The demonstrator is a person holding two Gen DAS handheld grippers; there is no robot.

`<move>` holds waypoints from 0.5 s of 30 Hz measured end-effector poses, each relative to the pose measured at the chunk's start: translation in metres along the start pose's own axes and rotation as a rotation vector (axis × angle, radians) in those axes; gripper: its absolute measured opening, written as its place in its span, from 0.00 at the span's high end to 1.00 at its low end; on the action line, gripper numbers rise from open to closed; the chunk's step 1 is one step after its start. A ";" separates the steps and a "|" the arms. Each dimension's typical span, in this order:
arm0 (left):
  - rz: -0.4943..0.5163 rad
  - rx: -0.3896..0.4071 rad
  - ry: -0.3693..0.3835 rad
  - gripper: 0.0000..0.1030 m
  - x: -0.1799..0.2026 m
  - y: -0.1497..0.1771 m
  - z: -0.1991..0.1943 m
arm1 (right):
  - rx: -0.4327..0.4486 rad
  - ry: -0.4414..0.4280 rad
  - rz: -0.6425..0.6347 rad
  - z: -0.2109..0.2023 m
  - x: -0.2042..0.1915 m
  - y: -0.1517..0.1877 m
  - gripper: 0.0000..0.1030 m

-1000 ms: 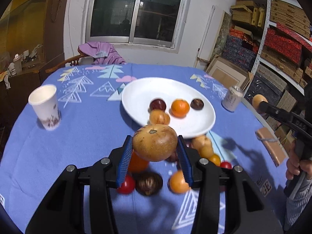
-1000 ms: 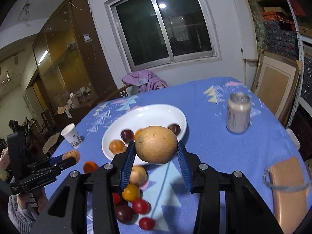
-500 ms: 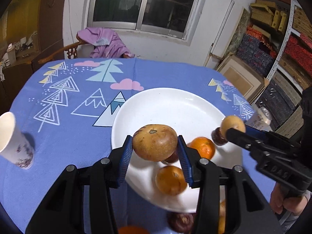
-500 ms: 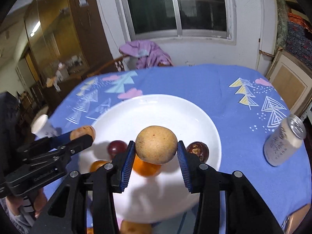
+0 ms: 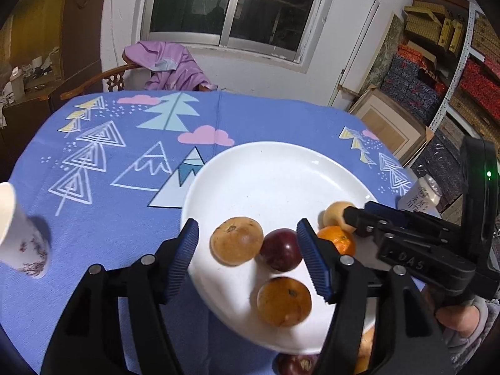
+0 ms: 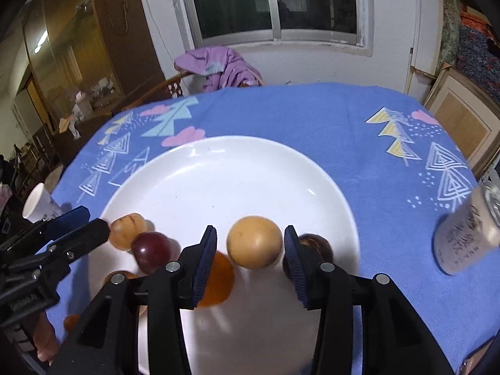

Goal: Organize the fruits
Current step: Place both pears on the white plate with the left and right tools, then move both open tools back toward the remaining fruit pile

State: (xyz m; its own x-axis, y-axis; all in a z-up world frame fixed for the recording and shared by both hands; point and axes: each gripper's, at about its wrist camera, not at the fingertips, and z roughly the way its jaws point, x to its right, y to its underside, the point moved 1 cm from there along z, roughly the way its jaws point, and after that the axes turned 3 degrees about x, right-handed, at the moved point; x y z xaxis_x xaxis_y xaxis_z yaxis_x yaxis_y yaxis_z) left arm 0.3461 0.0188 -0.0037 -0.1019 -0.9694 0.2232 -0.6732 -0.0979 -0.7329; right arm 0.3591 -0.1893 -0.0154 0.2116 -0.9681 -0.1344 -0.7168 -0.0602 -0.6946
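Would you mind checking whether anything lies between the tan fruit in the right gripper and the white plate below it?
Nothing visible does: the right gripper holds the tan fruit over bare white plate, with an orange fruit beside it.

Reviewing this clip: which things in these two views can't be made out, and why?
- Fruit off the plate: in the left wrist view, cut by the bottom edge and hidden behind the left gripper; count unclear.
- Orange: in the right wrist view, blurred, partly behind the right gripper.
- Can: print blurred, unreadable.
- Dark fruit: half hidden by a finger.
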 end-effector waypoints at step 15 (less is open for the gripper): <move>-0.095 0.097 -0.067 0.26 -0.048 0.095 -0.128 | 0.173 -0.120 0.049 -0.144 0.024 0.110 0.37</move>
State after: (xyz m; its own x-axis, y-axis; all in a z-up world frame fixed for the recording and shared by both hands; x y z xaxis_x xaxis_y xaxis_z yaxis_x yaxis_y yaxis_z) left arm 0.1935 0.0845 -0.0017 0.0100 -0.9672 0.2540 -0.6033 -0.2084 -0.7698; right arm 0.1894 -0.2538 0.0070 0.2639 -0.9325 -0.2467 -0.6058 0.0388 -0.7947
